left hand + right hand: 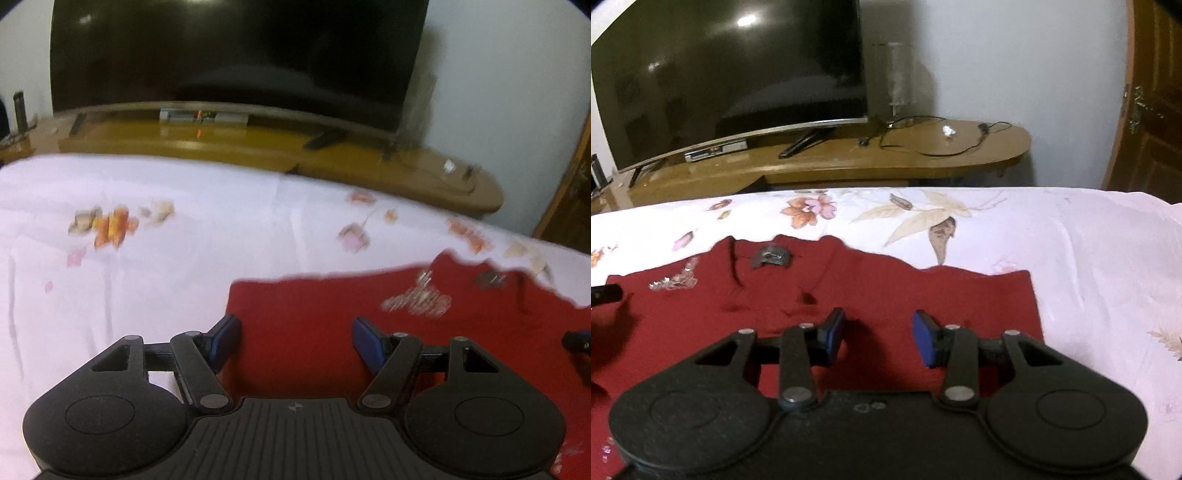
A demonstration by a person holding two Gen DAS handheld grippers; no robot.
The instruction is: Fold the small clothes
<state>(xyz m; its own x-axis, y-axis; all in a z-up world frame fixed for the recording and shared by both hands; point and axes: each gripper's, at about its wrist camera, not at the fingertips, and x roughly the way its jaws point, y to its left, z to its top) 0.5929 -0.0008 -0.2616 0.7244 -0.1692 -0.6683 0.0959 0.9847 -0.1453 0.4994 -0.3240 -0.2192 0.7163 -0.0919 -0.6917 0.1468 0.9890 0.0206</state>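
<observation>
The left gripper (pixel 291 336) tilts downward over the near left part of the bed, jaws spread wide with nothing pressed between the blue pads (pixel 225 338). The right gripper (pixel 879 334) tilts down likewise nearer the bed's right side, jaws parted more narrowly (also gripping nothing), its tip showing at the left view's right edge.

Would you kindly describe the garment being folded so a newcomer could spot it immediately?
Start at the bed's white floral sheet, in front of the television. Lying flat on it is a dark red garment, the only solid-coloured cloth there, with a small grey label near its far edge.
</observation>
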